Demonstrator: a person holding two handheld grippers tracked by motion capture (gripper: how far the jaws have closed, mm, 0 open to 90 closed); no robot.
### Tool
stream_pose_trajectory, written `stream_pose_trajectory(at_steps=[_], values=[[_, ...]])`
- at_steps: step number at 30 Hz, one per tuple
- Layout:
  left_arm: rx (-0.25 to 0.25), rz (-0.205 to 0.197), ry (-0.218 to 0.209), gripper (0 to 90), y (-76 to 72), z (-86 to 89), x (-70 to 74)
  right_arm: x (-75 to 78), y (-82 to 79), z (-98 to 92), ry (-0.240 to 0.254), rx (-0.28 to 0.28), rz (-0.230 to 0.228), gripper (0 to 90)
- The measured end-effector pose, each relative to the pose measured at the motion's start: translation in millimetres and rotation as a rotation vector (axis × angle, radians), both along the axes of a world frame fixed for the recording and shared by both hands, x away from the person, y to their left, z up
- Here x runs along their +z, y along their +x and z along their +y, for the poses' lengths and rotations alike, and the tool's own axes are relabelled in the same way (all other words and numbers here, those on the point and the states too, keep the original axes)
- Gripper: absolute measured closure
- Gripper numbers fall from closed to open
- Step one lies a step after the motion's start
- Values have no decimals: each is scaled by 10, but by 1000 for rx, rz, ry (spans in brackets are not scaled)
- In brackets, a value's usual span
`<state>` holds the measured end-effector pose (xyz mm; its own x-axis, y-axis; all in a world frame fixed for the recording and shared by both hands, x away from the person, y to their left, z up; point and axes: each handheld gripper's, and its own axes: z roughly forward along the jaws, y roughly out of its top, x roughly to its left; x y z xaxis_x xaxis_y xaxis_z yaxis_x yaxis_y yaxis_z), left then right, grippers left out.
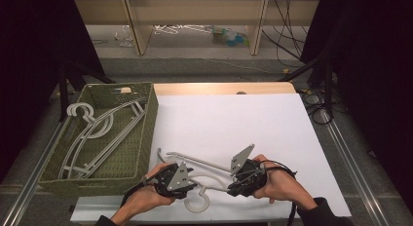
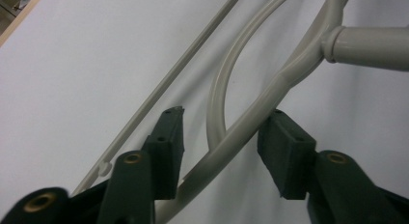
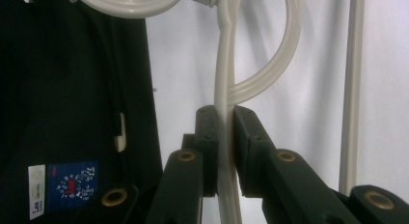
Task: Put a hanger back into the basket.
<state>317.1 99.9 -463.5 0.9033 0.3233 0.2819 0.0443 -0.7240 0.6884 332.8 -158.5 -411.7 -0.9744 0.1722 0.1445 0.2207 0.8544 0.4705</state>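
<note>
The pale hanger [image 1: 202,179] lies low in the frame on the white table [image 1: 234,123]. The right gripper [image 3: 225,125] pinches one of its arms tight between both pads. The left gripper [image 2: 222,137] straddles the other arm, jaws spread, not yet pressing. A green basket [image 1: 146,133] sits at left.

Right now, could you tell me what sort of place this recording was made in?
Probably a lab bench set up for recording handling work, not a home. A white table stands between dark curtains, loose cables trail on the floor behind, and a green basket of hangers waits beside it.
</note>
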Motion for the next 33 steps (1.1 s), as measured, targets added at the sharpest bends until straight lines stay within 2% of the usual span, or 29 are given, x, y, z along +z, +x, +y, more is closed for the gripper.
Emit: stream_pose_trajectory(at_steps=[2, 6, 9, 10, 13, 16, 20, 24, 28, 30, 33], values=[[-28, -3, 10, 580, 3, -24, 2, -3, 0, 4, -3, -2, -6, 818], [-48, -23, 27, 609, -8, -28, 24, -7, 14, -14, 7, 0, 0, 818], [-90, -58, 57, 636, -25, -44, 53, -2, 15, -23, 14, 3, 5, 817], [-99, -72, 71, 655, -37, -48, 65, -5, 31, -32, 27, 12, -9, 814], [-129, -94, 94, 668, -58, -60, 109, 3, 35, -47, 36, 16, -2, 811], [-121, -91, 99, 692, -105, -65, 161, 13, 62, -79, 48, -6, -9, 790], [-104, -46, 84, 708, -123, -86, 227, 23, 86, -127, 59, -37, -18, 761], [-77, -26, 75, 713, -124, -95, 257, 50, 98, -149, 78, -53, -34, 726], [-66, 10, 31, 726, -123, -83, 348, 69, 115, -163, 93, -98, -78, 681], [-45, 6, 16, 733, -126, -76, 398, 102, 117, -167, 104, -115, -93, 656], [-20, 56, -32, 741, -120, -58, 442, 159, 115, -179, 121, -156, -130, 607]])
